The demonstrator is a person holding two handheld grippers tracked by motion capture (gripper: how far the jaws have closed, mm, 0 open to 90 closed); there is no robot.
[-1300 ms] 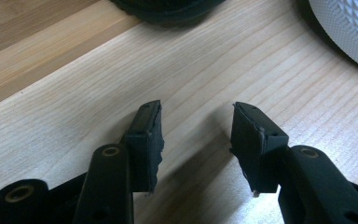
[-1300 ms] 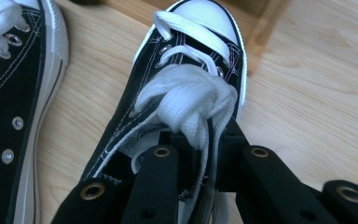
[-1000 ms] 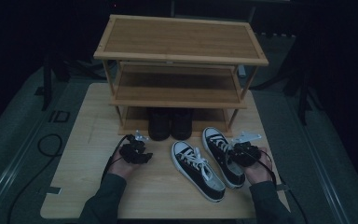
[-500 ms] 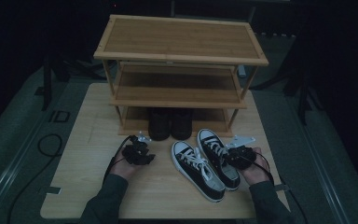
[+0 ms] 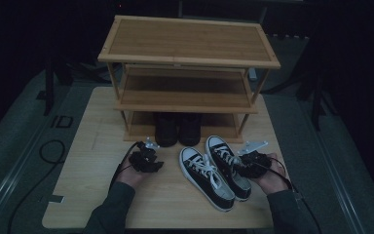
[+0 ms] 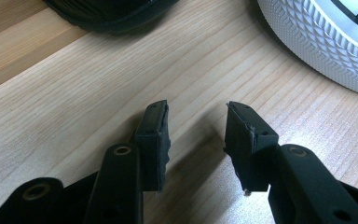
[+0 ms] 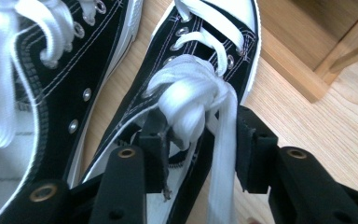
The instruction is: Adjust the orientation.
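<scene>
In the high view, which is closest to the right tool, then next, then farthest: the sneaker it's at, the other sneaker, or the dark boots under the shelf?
From the right tool:
1. Right sneaker, directly at the tool.
2. Left sneaker, beside it, toward the middle.
3. Dark boots, back under the shelf rack.

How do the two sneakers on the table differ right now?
The right sneaker lies nearer the shelf, with its lace knot between the right hand-held gripper's just-opened jaws; the left sneaker lies nearer the table's front edge, untouched. Both are black with white laces and toes pointing at the shelf.

black sneakers (image 5: 221,170), white laces (image 7: 191,100), tan table (image 5: 97,161)
</scene>
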